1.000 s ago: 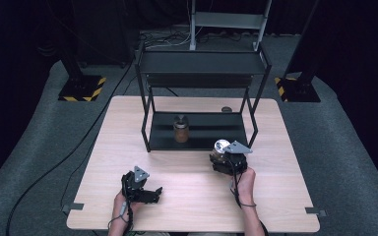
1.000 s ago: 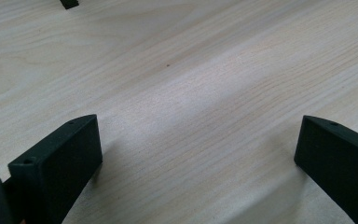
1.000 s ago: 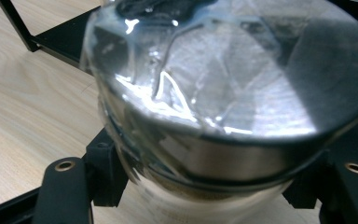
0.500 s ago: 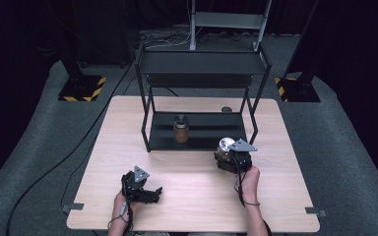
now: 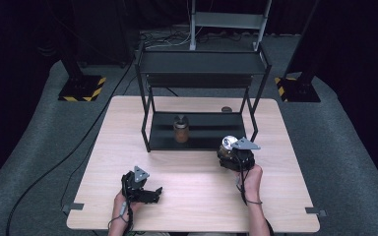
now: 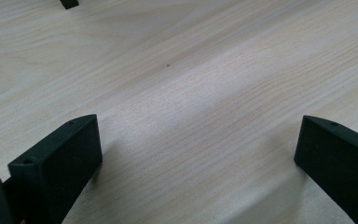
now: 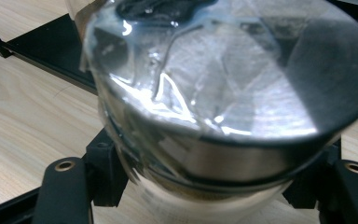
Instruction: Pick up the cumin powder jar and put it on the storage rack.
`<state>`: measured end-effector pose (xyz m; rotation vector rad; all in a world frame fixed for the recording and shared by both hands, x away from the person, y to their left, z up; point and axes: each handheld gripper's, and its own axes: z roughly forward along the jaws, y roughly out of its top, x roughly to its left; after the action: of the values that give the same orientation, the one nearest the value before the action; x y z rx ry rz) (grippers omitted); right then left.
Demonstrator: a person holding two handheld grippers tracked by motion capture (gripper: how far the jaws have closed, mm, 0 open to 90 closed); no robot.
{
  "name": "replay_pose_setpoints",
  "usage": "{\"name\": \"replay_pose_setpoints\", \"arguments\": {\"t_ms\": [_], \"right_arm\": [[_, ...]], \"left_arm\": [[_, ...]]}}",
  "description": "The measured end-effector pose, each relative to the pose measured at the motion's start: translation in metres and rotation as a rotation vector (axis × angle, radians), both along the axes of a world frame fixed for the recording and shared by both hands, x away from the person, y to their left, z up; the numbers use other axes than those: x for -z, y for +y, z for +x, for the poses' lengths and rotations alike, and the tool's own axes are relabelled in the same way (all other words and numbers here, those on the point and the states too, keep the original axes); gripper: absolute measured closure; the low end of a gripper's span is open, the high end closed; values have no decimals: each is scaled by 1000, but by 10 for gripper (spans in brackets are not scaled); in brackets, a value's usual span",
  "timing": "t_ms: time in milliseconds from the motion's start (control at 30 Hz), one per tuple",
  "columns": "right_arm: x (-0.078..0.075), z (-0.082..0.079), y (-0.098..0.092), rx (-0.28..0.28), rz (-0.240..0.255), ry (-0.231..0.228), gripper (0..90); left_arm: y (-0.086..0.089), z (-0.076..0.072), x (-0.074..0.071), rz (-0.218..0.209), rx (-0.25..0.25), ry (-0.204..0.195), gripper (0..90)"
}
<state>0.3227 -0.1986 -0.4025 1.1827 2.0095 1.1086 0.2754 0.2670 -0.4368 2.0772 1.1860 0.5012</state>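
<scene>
Between black jaws, round silver-lidded jar (image 7: 223, 93)

Table (image 5: 128, 123): my light wooden top, bare grain.
Floor (image 5: 39, 147): grey carpet around me, black cables (image 5: 78, 147) trailing across it.
Stands (image 5: 81, 88): two bases with yellow-black hazard stripes.
Backdrop (image 5: 24, 29): dark behind everything.
Frame (image 5: 226, 19): grey metal, at the far side.
</scene>
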Motion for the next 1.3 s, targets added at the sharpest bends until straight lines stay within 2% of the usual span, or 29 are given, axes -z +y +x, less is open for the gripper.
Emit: {"name": "replay_pose_setpoints", "arguments": {"t_ms": [633, 1300], "right_arm": [[-8, 7, -2, 11, 1, -4, 301], [-18, 24, 4, -5, -10, -3, 301]], "left_arm": [[0, 0, 0, 0, 0, -1, 4], [0, 0, 0, 0, -1, 0, 4]]}}
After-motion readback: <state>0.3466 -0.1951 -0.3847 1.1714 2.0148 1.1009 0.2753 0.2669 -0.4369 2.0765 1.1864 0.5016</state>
